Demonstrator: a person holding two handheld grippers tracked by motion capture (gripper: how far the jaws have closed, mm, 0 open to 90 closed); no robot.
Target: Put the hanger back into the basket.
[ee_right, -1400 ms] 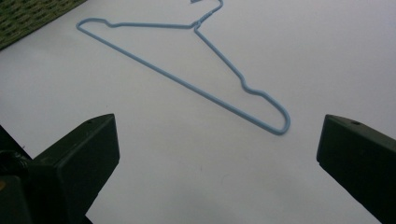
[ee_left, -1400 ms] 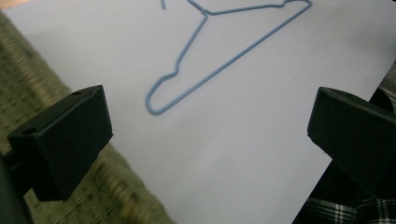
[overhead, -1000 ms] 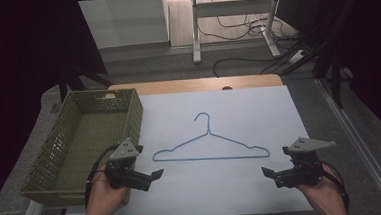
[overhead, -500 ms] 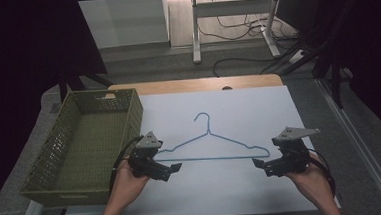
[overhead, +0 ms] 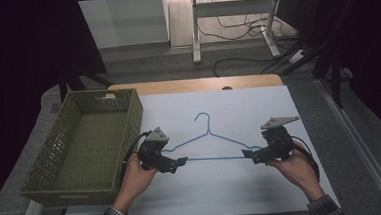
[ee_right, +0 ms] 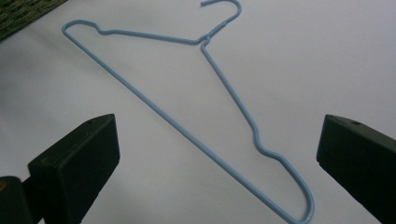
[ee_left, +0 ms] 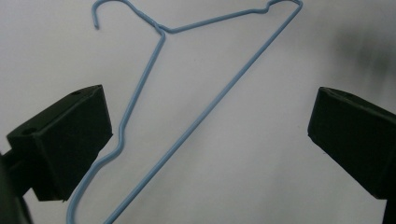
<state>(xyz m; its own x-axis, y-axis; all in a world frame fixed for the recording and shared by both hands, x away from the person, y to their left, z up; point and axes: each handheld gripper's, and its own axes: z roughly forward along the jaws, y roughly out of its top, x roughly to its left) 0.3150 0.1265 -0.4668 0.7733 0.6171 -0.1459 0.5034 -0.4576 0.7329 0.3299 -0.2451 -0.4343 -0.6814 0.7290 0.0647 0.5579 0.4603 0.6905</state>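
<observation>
A light blue wire hanger (overhead: 212,145) lies flat on the white table sheet (overhead: 223,190), hook pointing away from me. My left gripper (overhead: 181,162) hovers at the hanger's left end, jaws open. In the left gripper view the hanger (ee_left: 187,93) runs up between the two black jaws and nothing is gripped. My right gripper (overhead: 248,156) sits at the hanger's right end, also open. From the right gripper view the hanger (ee_right: 196,102) stretches away, its near corner low between the jaws.
A green woven basket (overhead: 60,145) stands along the left side of the table, close to my left hand. Beyond the far table edge (overhead: 197,84) are metal desk legs and cables on the floor.
Both grippers have moved inward and forward, from outside the hanger's two ends to right at them. The hanger has not moved.
</observation>
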